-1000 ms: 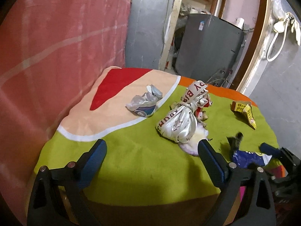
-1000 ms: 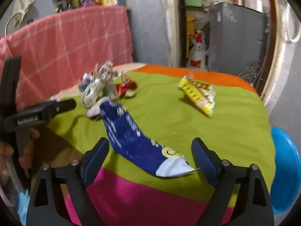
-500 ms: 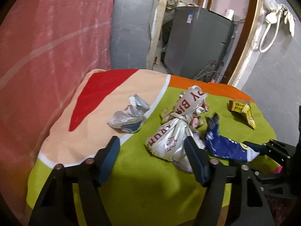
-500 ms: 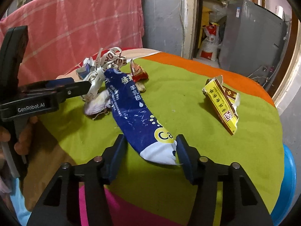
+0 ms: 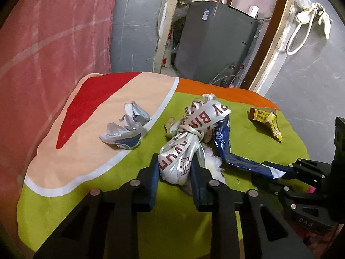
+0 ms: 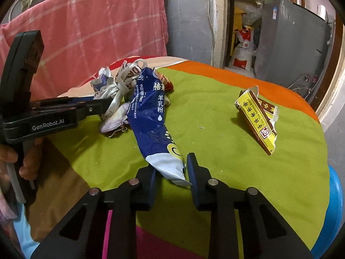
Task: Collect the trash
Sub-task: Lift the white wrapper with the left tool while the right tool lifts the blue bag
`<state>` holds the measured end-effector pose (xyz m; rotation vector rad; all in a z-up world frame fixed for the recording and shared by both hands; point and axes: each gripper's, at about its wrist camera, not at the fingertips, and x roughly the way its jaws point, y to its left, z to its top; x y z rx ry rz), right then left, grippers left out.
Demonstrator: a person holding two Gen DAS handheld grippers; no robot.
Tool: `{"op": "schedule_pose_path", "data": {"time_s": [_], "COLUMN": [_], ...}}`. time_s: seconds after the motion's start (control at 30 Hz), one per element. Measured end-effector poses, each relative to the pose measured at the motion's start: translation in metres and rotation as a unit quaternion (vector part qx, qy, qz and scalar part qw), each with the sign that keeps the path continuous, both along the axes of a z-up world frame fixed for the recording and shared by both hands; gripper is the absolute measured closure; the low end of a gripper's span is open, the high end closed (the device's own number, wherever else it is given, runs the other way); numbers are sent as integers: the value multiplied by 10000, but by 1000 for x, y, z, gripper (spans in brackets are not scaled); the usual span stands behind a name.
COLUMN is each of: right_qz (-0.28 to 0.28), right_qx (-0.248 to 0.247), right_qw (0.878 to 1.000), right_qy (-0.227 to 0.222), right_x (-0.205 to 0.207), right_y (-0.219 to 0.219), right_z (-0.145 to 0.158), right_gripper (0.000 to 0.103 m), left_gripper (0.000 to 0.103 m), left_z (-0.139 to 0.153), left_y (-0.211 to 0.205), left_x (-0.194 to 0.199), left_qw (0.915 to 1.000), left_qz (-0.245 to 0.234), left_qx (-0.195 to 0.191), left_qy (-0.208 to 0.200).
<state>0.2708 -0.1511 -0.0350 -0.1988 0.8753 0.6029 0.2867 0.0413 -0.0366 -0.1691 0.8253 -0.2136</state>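
Now, step in hand: both grippers closing on trash lying on the bench's colourful cloth (image 5: 120, 196).
Landmark: knotted silver ribbon bundle (image 5: 183, 149), near the cloth's middle.
Left gripper (image 5: 175, 172): jaws have just been closing and stand narrow, pads against the bundle's near end on both sides, so it looks gripped.
Right gripper (image 6: 170, 172): jaws have just been closing, narrow, around the white tail of the blue milk-powder pouch (image 6: 151, 116); whether the right pad presses yet is hard to tell.
Pouch: just right of the bundle, its far end leaning on it.
Other trash: crumpled wrapper (image 5: 127, 129) left of the bundle; torn yellow carton (image 6: 258, 118) well to its right.
Doing it well: finish both squeezes before lifting, and raise the pouch clear of the ribbon loops so nothing snags.
Risk: the thin pouch tail may slip out.
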Motion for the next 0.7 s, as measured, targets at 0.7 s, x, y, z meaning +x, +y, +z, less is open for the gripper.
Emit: {"op": "schedule_pose_path", "data": {"time_s": [0.7], "right_qz": [-194], "right_qx": [572], "right_qw": [9933], "right_qy": [-988], "right_x": [-53], "right_y": [-16], "right_z": [22], "right_gripper": [90], "left_gripper": [92], "left_z": [16], "left_y": [-13], "left_x": [-64], "left_qw": [9978], "left_qz": [343], "left_qx": [-468], "left_qy": [-308]}}
